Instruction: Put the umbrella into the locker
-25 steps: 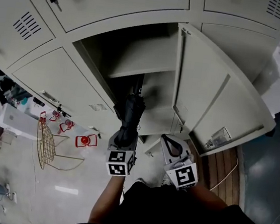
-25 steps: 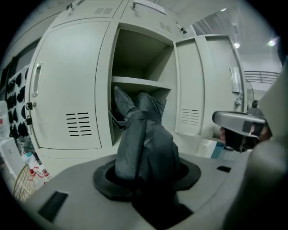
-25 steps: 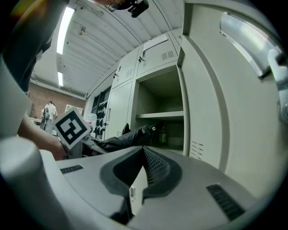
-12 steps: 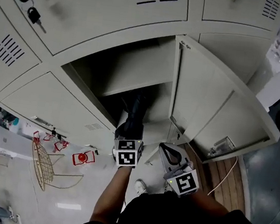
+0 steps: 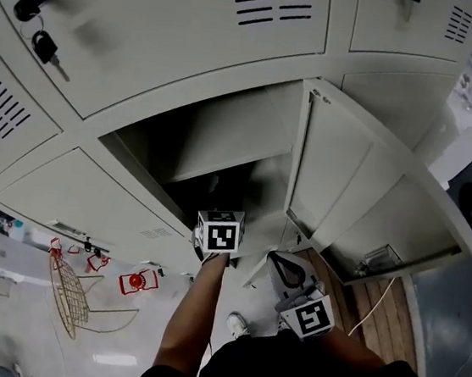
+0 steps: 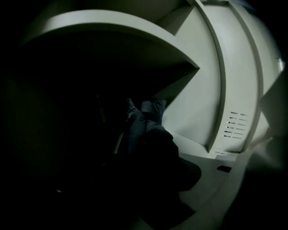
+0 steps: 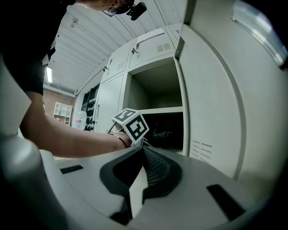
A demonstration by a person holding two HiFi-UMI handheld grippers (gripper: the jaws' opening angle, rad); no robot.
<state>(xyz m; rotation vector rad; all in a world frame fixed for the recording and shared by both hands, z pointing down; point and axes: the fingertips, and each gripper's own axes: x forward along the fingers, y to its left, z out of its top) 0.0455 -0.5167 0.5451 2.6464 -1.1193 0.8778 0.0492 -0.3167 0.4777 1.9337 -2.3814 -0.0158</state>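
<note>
left gripper reaches into open locker, lower compartment under shelf. jaws about half-closed round folded dark umbrella, umbrella mostly inside. right gripper pinched shut, empty, outside by door. risk imo: release too near front lip, umbrella rolls out.

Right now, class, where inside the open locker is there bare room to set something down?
Free: the shelf top inside the locker, left of the open door. Crowded: under the shelf, where the umbrella and the left tool sit in the dark space.
</note>
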